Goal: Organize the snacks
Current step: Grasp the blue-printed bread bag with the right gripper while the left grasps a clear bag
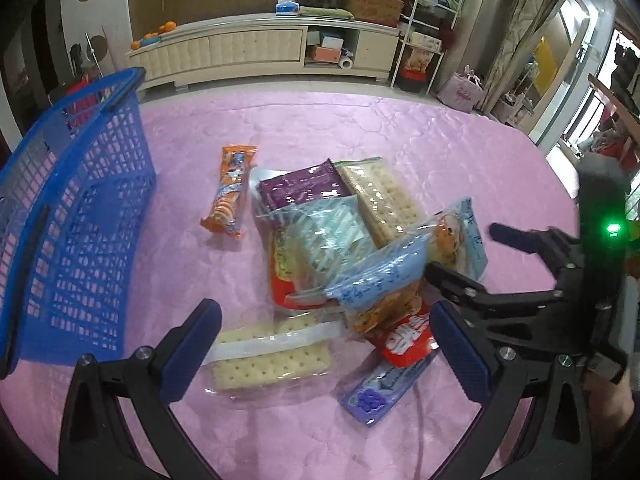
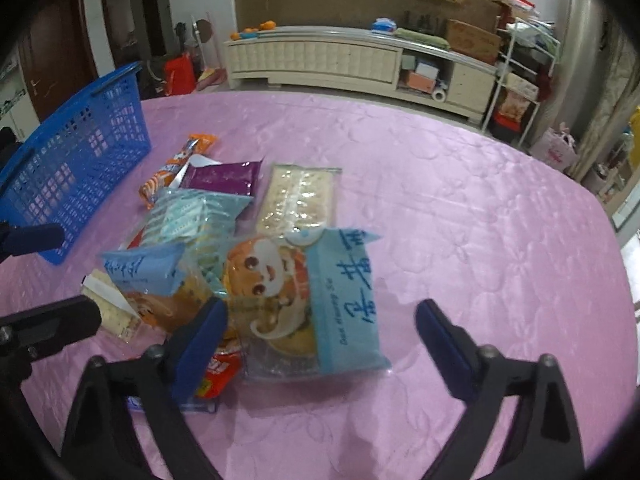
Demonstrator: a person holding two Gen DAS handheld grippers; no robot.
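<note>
Careful, your right gripper (image 2: 320, 340) gapes wide around the blue packet (image 2: 316, 304) without gripping, so closing may snag overlapping wrappers.

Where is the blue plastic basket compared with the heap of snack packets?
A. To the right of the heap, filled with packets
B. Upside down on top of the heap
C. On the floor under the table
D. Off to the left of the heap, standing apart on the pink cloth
D: the blue basket stands on the pink cloth left of the snack pile, with bare cloth between them.
</note>
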